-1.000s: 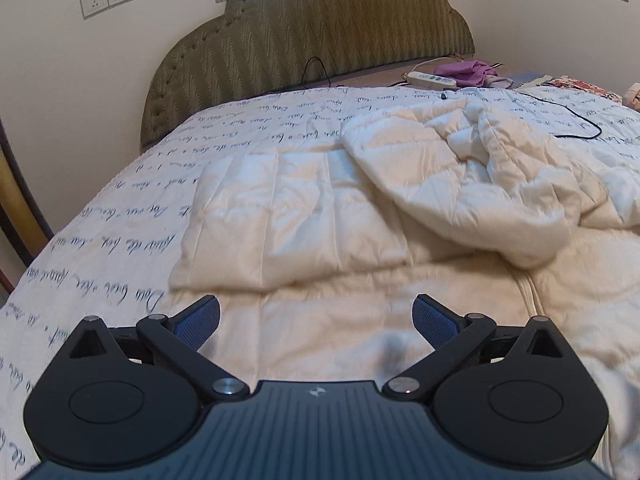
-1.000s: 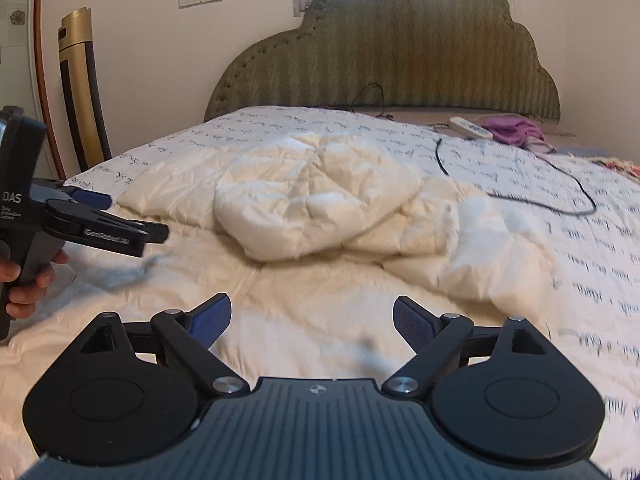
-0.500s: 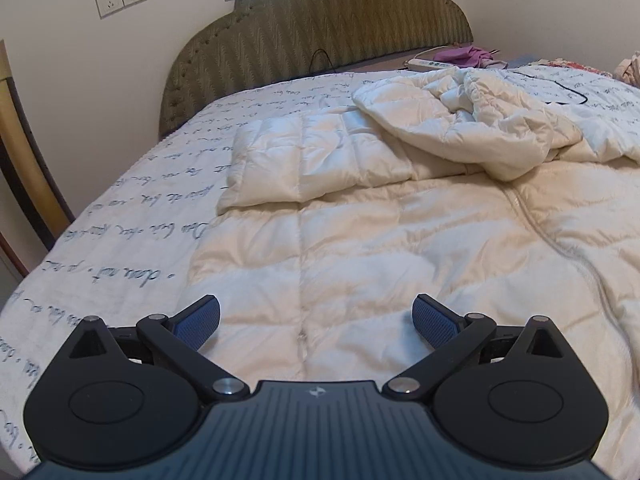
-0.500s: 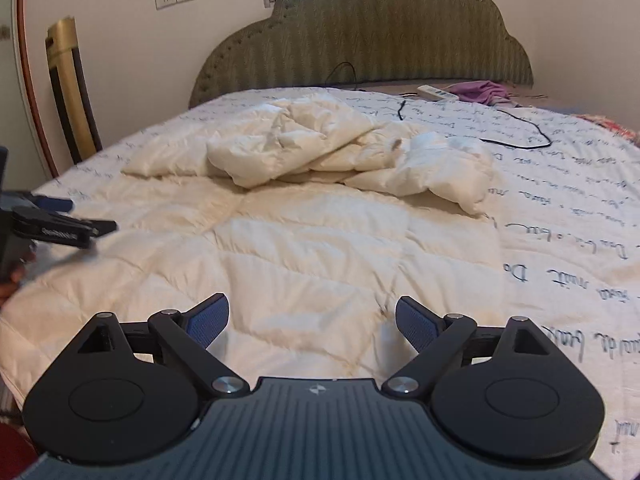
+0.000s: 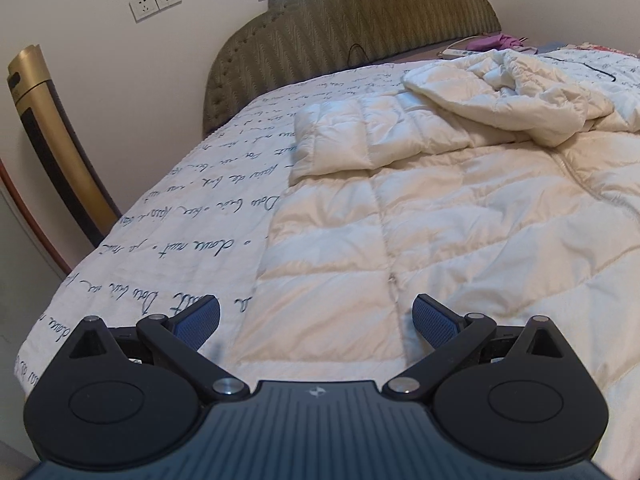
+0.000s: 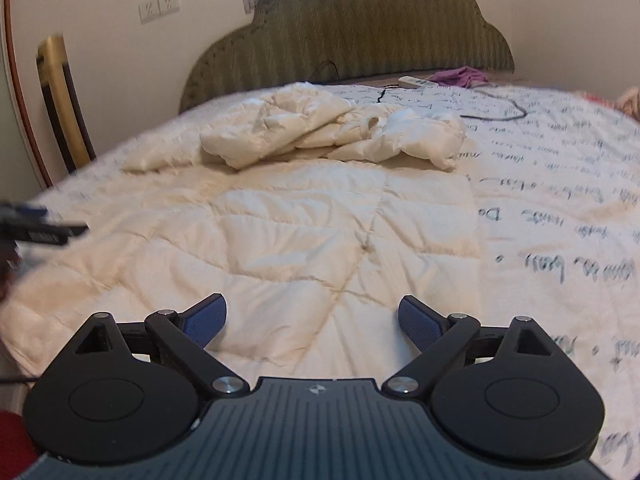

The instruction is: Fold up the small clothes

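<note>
Jacket [image 5: 460, 232], a cream padded one, lies spread on the bed [image 5: 192, 208], its upper part bunched toward the headboard [image 6: 360, 36]. Left gripper [image 5: 316, 320] and right gripper [image 6: 312, 318] have both drawn back toward its hem since a moment ago, jaws wide and holding nothing.

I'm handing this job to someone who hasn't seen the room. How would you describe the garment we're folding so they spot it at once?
Start at the green padded headboard and come down the bed's script-printed cover. The cream quilted puffer jacket lies spread across it, hood and sleeves bunched toward the headboard. It is plain and puffy, unlike the flat, lettered cover beneath it.
</note>
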Action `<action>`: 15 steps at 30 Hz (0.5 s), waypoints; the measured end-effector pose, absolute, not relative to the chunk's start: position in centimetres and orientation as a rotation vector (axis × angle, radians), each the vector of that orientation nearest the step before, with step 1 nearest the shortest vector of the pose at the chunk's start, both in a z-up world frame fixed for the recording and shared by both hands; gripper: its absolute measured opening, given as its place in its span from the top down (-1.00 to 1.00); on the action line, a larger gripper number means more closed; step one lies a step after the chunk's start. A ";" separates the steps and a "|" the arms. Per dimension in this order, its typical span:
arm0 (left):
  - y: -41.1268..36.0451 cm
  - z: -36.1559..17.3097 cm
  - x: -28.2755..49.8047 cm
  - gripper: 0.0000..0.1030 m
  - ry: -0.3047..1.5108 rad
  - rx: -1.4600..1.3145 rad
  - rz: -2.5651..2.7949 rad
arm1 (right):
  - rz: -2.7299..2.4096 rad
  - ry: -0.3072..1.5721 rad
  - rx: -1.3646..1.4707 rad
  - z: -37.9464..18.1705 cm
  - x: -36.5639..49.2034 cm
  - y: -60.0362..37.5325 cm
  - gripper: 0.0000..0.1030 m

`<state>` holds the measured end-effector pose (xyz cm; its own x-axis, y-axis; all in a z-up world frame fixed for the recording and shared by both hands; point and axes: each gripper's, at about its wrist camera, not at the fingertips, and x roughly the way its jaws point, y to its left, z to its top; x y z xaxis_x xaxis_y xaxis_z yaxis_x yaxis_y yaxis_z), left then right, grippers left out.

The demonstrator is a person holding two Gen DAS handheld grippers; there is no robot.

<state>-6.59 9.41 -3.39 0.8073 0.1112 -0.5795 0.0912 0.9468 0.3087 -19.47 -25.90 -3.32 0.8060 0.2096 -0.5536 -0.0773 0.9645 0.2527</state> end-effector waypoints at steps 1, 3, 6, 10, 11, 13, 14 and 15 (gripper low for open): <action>9.6 -3.5 -6.7 -1.00 0.634 0.332 0.017 | 0.167 0.605 0.264 -3.3 -19.7 -26.1 -0.85; 10.3 -3.6 -7.0 -1.00 0.634 0.328 0.031 | 0.182 0.589 0.323 -3.4 -19.9 -26.3 -0.86; 10.9 -3.9 -7.2 -1.00 0.629 0.336 0.057 | 0.179 0.587 0.301 -3.4 -20.1 -26.0 -0.86; 11.7 -4.2 -7.6 -1.00 0.626 0.326 0.068 | 0.152 0.611 0.173 -3.2 -20.3 -24.9 -0.86; 11.9 -4.2 -7.6 -1.00 0.626 0.322 0.070 | 0.140 0.619 0.140 -3.2 -20.3 -24.7 -0.86; 12.3 -4.4 -7.7 -1.00 0.626 0.307 0.068 | 0.121 0.631 0.079 -3.3 -20.3 -24.2 -0.86; 12.5 -4.4 -7.8 -1.00 0.625 0.298 0.066 | 0.117 0.638 0.058 -3.4 -20.3 -24.0 -0.85; 12.7 -4.5 -7.9 -1.00 0.624 0.287 0.063 | 0.115 0.642 0.041 -3.4 -20.3 -23.8 -0.85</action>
<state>-7.90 12.73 -4.52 0.8108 0.1441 -0.5673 0.0279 0.9586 0.2834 -20.27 -23.85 -3.43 0.7950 0.1197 -0.5947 -0.0942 0.9928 0.0739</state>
